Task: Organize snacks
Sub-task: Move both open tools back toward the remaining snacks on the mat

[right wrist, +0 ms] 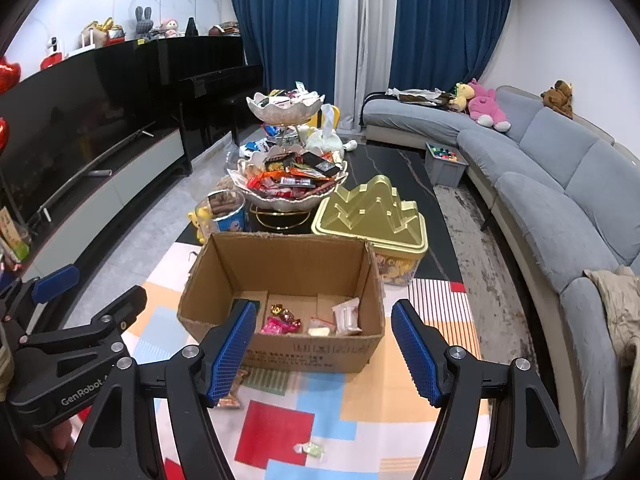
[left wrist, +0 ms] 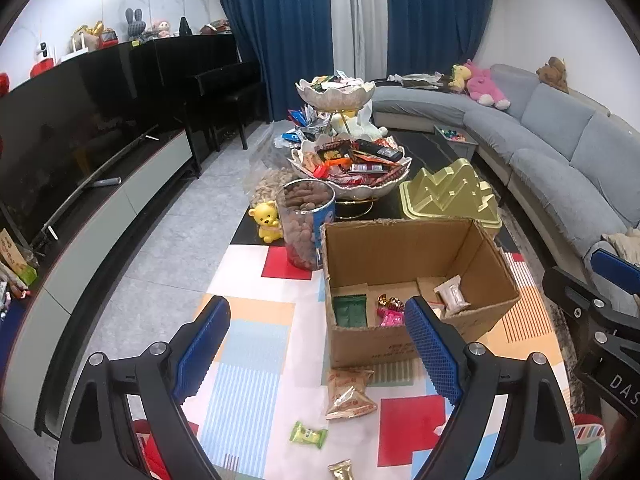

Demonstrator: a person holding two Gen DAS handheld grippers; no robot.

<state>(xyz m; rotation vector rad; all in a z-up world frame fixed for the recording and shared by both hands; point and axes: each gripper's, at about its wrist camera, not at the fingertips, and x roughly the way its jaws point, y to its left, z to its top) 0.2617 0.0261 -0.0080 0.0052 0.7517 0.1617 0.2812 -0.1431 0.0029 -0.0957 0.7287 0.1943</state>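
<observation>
An open cardboard box (left wrist: 404, 244) (right wrist: 288, 256) stands on the patterned table mat and holds several wrapped snacks, among them a green pack (left wrist: 350, 310) and pink candies (right wrist: 276, 325). Loose snacks lie in front of it: an orange-printed packet (left wrist: 350, 394), a green candy (left wrist: 308, 435) (right wrist: 309, 449) and a gold packet (left wrist: 340, 470). My left gripper (left wrist: 316, 344) is open and empty above the mat, left of the box front. My right gripper (right wrist: 324, 344) is open and empty, just in front of the box.
A two-tier snack stand (left wrist: 352, 160) (right wrist: 288, 176), a clear jar of nuts (left wrist: 306, 222), a yellow bear figure (left wrist: 266, 222) and a gold-lidded tub (left wrist: 452, 196) (right wrist: 372, 216) stand behind the box. A grey sofa (right wrist: 560, 184) runs on the right, a TV unit (left wrist: 100, 208) on the left.
</observation>
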